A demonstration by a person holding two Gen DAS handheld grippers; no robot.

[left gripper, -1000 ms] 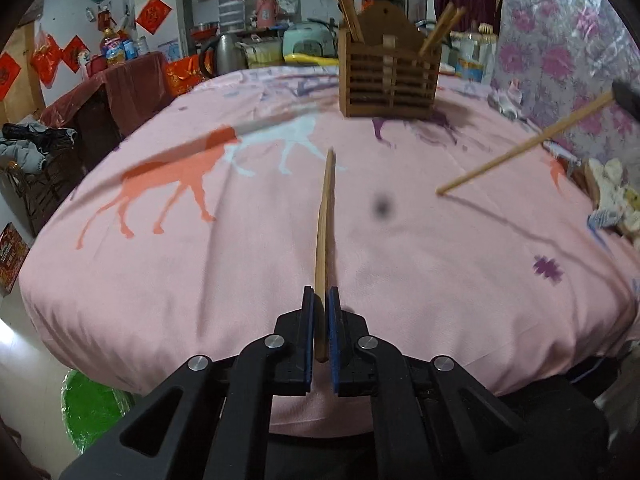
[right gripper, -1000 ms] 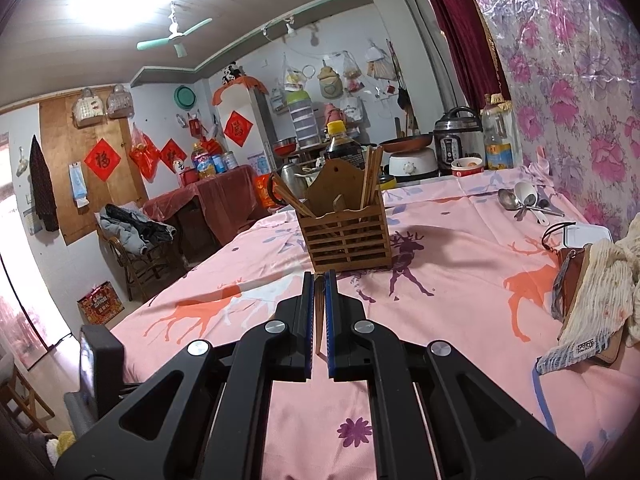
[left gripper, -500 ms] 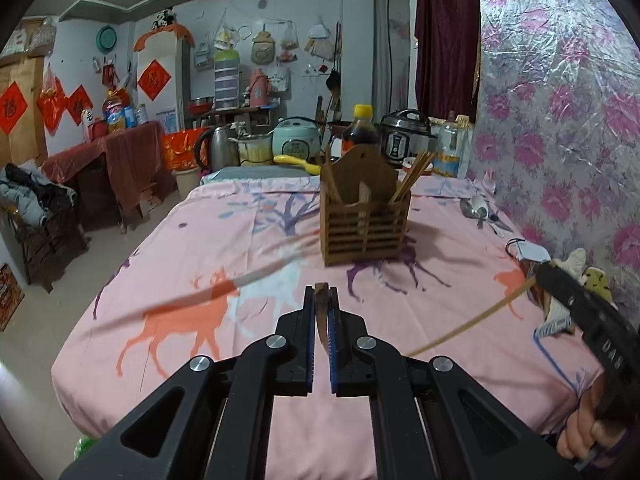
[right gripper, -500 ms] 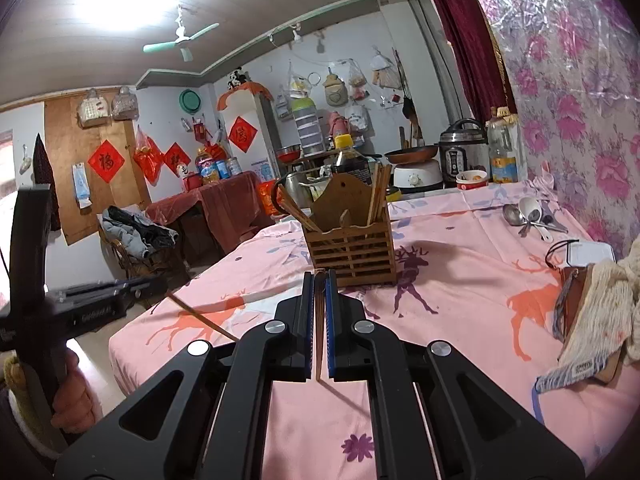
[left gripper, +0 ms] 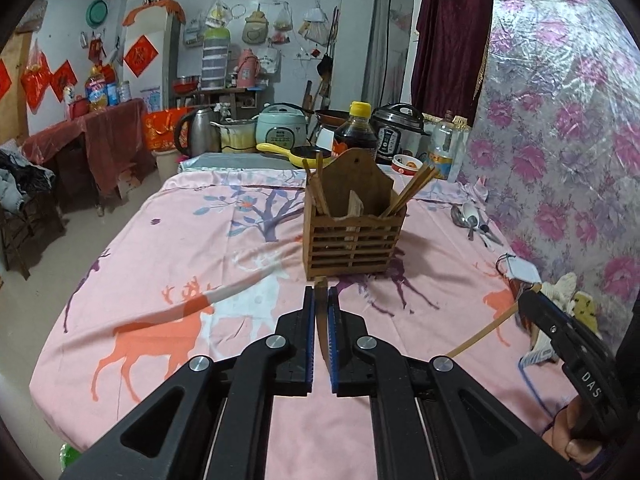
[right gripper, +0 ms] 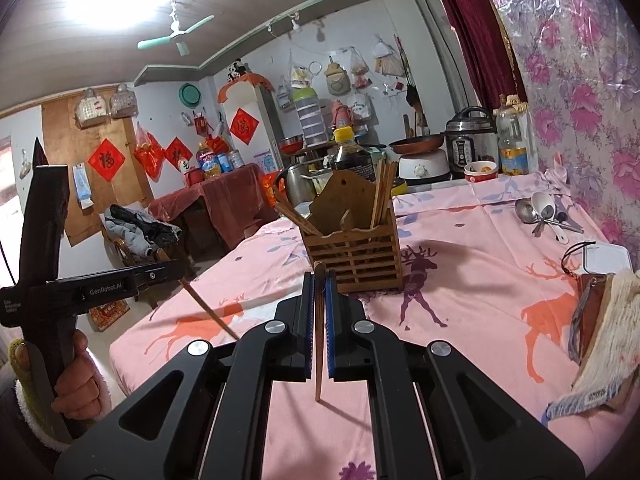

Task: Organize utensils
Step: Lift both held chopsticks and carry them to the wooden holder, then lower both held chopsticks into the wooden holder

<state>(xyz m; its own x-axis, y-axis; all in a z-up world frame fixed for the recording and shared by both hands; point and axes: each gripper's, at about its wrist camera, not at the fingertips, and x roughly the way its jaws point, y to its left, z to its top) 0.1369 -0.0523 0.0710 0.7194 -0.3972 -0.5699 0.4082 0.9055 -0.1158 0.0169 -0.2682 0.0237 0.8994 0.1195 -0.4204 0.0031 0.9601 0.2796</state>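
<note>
A slatted wooden utensil holder (left gripper: pixel 352 236) (right gripper: pixel 352 256) stands on the pink deer-print tablecloth (left gripper: pixel 180 240), with several chopsticks leaning in its left and right compartments. My left gripper (left gripper: pixel 319 292) is shut on a wooden chopstick (left gripper: pixel 321 320), held in the air just short of the holder. My right gripper (right gripper: pixel 319 276) is shut on another chopstick (right gripper: pixel 319 332), whose lower end hangs over the cloth. Each gripper shows in the other's view: the right gripper (left gripper: pixel 528 298) with its chopstick (left gripper: pixel 484 332), the left gripper (right gripper: pixel 174 267) with its chopstick (right gripper: pixel 208 308).
Metal and white spoons (left gripper: pixel 468 216) (right gripper: pixel 540 210) lie at the table's far right by the floral wall. A dark sauce bottle (left gripper: pixel 356 128), cookers and a kettle stand behind the holder. A cloth and bag (right gripper: pixel 600 320) sit at the right edge. A hand (right gripper: pixel 72 376) grips the left handle.
The left gripper has lifted its chopstick off the cloth and risen toward the holder. The right gripper has shifted slightly, and the left gripper has come into its view.
</note>
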